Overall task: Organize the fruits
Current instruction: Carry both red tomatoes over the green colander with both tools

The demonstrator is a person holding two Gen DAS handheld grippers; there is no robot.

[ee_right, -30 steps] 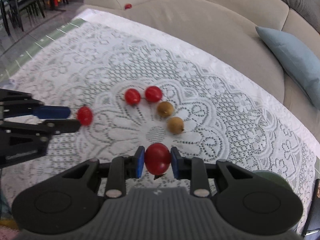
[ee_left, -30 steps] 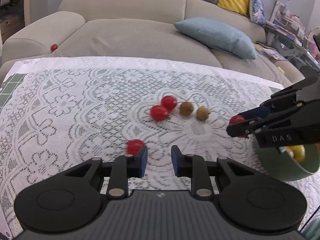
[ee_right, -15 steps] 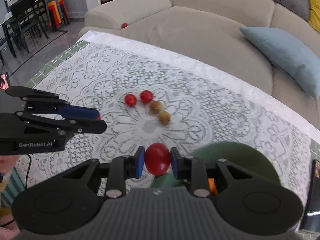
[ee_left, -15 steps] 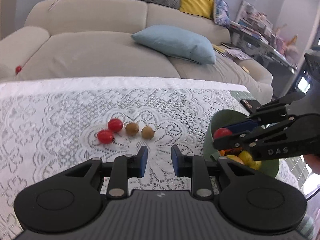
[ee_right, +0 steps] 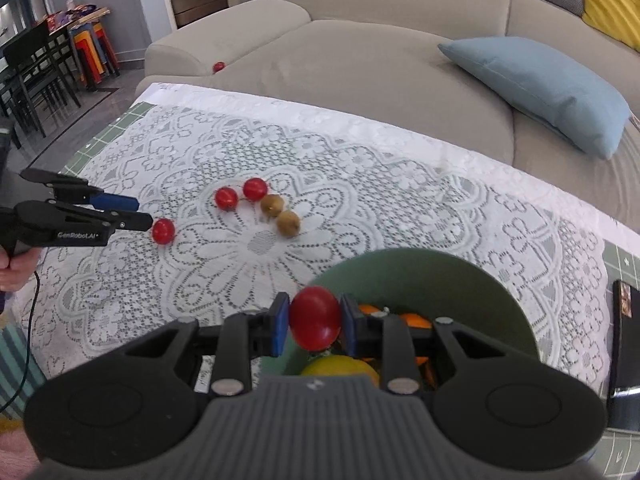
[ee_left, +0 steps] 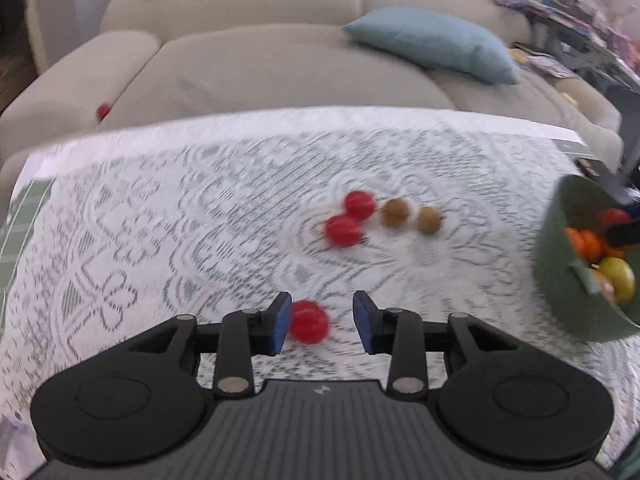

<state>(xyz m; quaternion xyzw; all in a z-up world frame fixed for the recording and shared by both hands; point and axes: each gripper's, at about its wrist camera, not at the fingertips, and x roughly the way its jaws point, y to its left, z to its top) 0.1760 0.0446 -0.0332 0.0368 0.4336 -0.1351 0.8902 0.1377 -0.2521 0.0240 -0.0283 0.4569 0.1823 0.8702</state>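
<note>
My right gripper (ee_right: 313, 322) is shut on a red tomato (ee_right: 315, 323) and holds it over the near rim of the green bowl (ee_right: 420, 268), which holds orange and yellow fruit. My left gripper (ee_left: 322, 320) is open with a loose red tomato (ee_left: 308, 321) on the lace cloth between its fingers, close to the left pad; it also shows in the right wrist view (ee_right: 163, 231) just past the left gripper (ee_right: 136, 212). Two red tomatoes (ee_right: 226, 198) and two brown fruits (ee_right: 288, 222) lie mid-table. The bowl (ee_left: 568, 272) sits at the right in the left wrist view.
A beige sofa (ee_right: 360, 52) with a blue cushion (ee_right: 544, 88) runs along the table's far edge; a small red fruit (ee_right: 219, 67) lies on it. A dark phone (ee_right: 624, 336) lies at the table's right edge. Chairs and stools (ee_right: 40, 60) stand at the far left.
My right gripper has carried the red tomato from the table middle to over the bowl. My left gripper swung away to the right, then back, and now frames the loose tomato.
</note>
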